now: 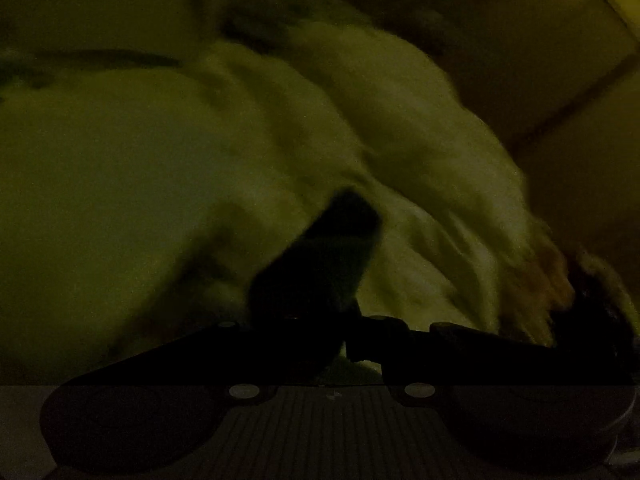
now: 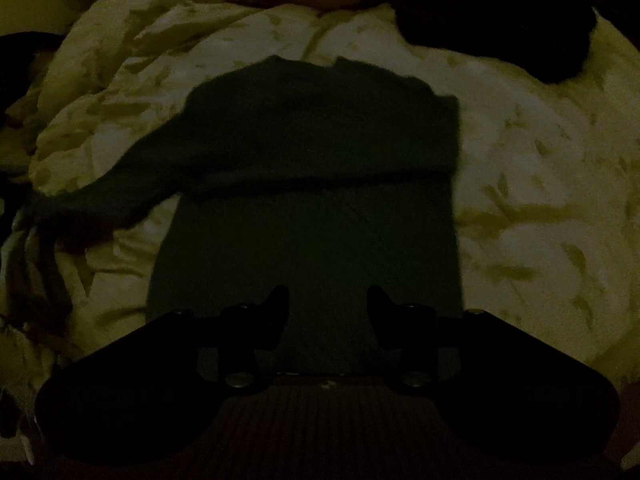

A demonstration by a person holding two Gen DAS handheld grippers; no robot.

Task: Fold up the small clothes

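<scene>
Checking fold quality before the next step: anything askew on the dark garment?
Yes. The dark green garment lies mostly squared on the patterned bedspread, but one sleeve trails out to the picture's left instead of being tucked in. Both views are very dark; the left wrist view is motion-blurred too.

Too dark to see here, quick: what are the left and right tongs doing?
Left tongs: closed on the dark garment.
Right tongs: open, empty, above it.
</scene>
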